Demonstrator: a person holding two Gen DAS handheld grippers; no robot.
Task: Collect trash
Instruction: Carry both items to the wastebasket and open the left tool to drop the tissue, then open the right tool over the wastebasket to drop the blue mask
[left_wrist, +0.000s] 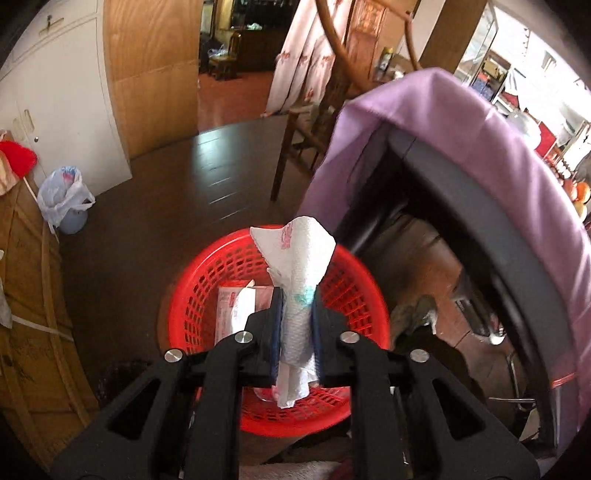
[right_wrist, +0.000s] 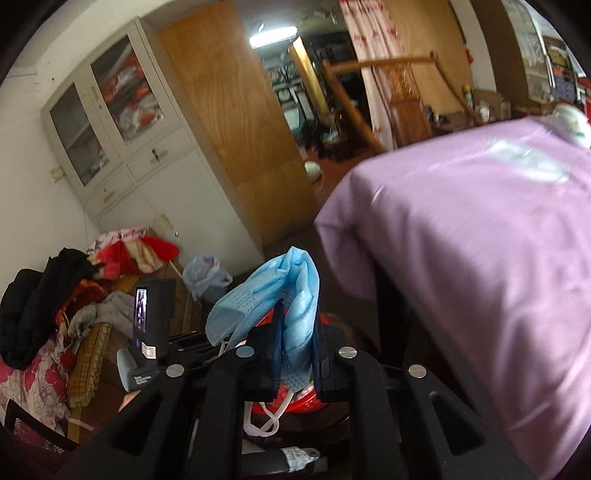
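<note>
Dark wooden floor (left_wrist: 177, 177); left gripper (left_wrist: 297, 314) pinching white paper towel (left_wrist: 299, 258) over red plastic mesh basket (left_wrist: 199, 295), poised for dropping; right gripper (right_wrist: 297, 332) clamping crumpled blue face mask (right_wrist: 277, 288), likely next.

1. Paper towel (left_wrist: 301, 280) clamped between the jaws of the left gripper (left_wrist: 297, 299), directly above the basket (left_wrist: 207, 280).
2. Inside the basket, left of the towel: a flat packet (left_wrist: 234, 310).
3. Right of the basket: a cloth-draped table (left_wrist: 443, 122).
4. Far left on the floor: a bag-lined bin (left_wrist: 66, 199), before the cabinet (left_wrist: 55, 92).
5. Face mask (right_wrist: 273, 295) pinched in the right gripper (right_wrist: 297, 325), table (right_wrist: 480, 240) to its right.
</note>
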